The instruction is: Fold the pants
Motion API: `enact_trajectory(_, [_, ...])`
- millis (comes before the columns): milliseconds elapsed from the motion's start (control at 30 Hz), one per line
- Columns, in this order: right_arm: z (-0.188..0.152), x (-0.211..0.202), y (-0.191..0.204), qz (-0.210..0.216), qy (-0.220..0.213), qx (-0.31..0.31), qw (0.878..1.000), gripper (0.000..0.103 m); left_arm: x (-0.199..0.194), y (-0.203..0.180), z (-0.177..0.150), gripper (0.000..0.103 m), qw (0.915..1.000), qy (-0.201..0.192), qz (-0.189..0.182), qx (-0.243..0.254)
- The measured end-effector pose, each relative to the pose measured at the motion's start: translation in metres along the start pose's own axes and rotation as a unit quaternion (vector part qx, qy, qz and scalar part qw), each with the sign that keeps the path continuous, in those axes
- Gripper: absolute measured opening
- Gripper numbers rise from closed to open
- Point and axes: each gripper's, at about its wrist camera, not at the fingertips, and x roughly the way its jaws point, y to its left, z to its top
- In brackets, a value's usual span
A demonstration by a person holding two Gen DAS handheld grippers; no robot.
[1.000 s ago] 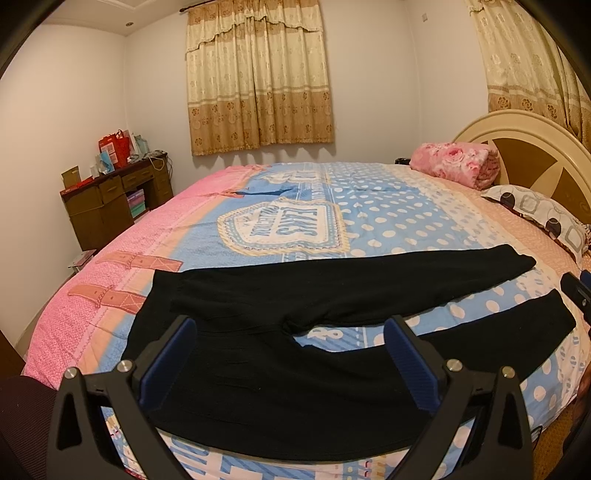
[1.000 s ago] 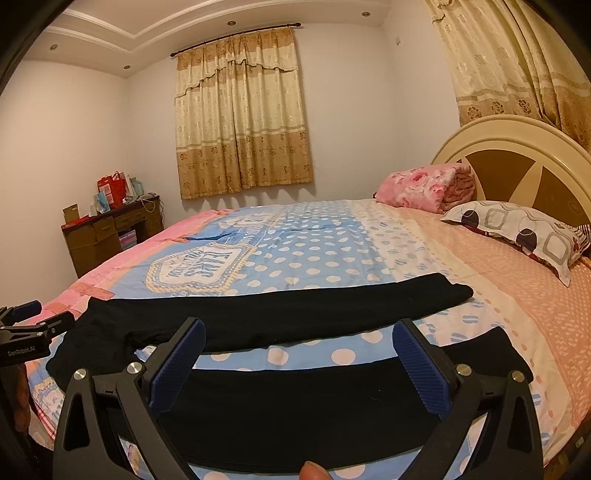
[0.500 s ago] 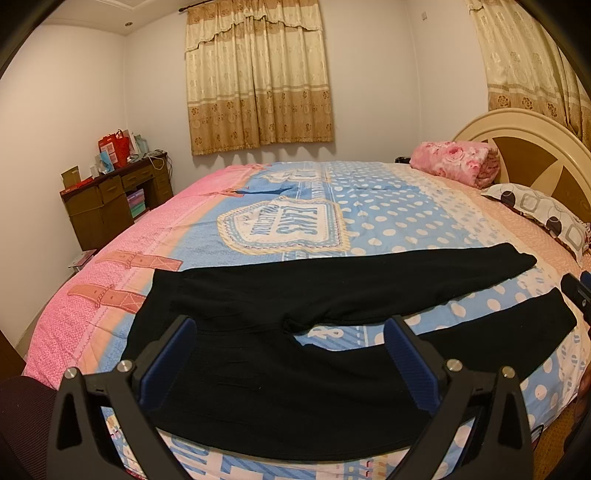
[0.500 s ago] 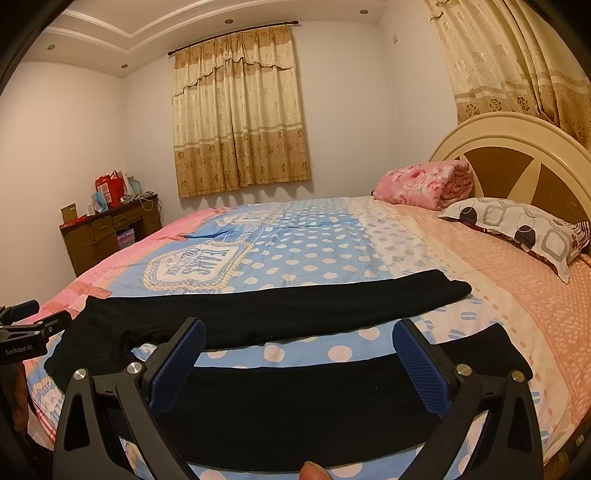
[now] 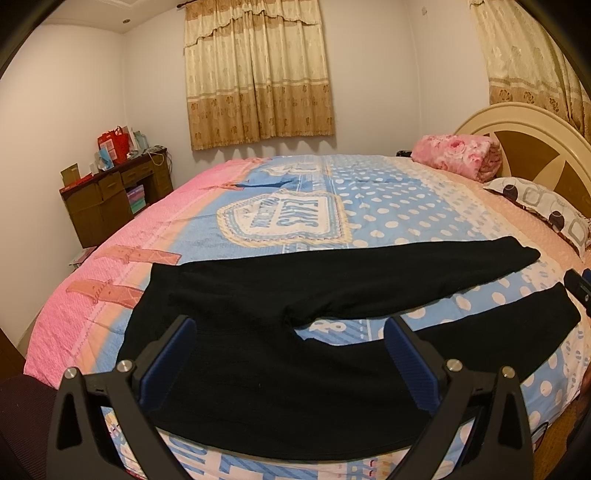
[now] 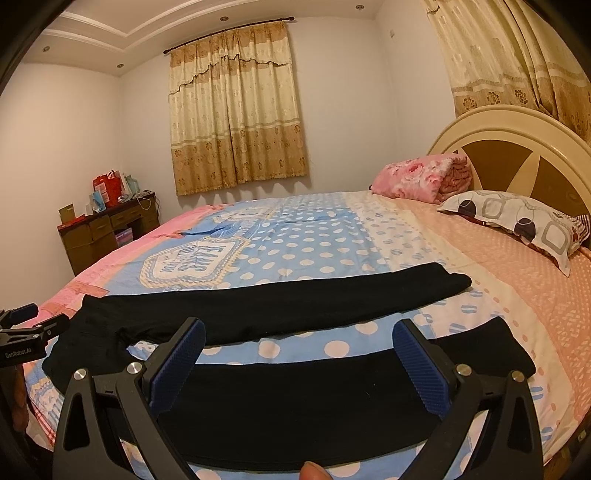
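Through the left wrist we see our left tool [image 5: 286, 354] spread wide and holding nothing above the waist of the black knit pants [image 5: 295, 332], legs splayed apart on the pink-and-blue dotted bedspread [image 5: 369, 206]. The right wrist shows our right tool [image 6: 299, 354] equally wide over the nearer leg, plus the white recessed ceiling [image 6: 110, 33].

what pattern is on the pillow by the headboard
White pillow printed with dark circles and grey rounded squares; clearest in the right wrist view.

My right gripper [image 6: 297, 354] hovers wide open above near edge of bed [image 6: 406, 236]. Black pants [image 6: 280, 373] lie flat along that edge, legs parted, cuffs toward headboard [image 6: 517, 147]. Left gripper [image 6: 26, 332] at waistband end.
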Motion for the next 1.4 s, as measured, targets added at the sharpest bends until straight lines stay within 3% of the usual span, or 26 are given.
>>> enact_trajectory(600, [0.004, 0.04, -0.03, -0.008, 0.028, -0.016, 0.999, 0.102, 0.045, -0.004, 0.006, 0.103, 0.9991, 0.036, 0.018, 0.017])
enact_trajectory(833, [0.033, 0.087, -0.105, -0.068, 0.047, -0.021, 0.996, 0.102, 0.093, 0.001, 0.034, 0.103, 0.9978, 0.042, 0.038, 0.035])
enact_trajectory(1033, [0.067, 0.157, -0.193, -0.106, 0.114, 0.022, 0.988, 0.102, 0.148, 0.018, 0.056, 0.103, 0.9957, 0.06, 0.061, 0.035])
enact_trajectory(1233, [0.083, 0.236, -0.261, -0.104, 0.179, 0.077, 0.975, 0.099, 0.192, 0.046, 0.063, 0.103, 0.9926, 0.084, 0.085, 0.021])
enact_trajectory(1400, [0.083, 0.297, -0.281, -0.082, 0.243, 0.087, 0.963, 0.085, 0.215, 0.078, 0.058, 0.103, 0.9888, 0.11, 0.101, 0.002])
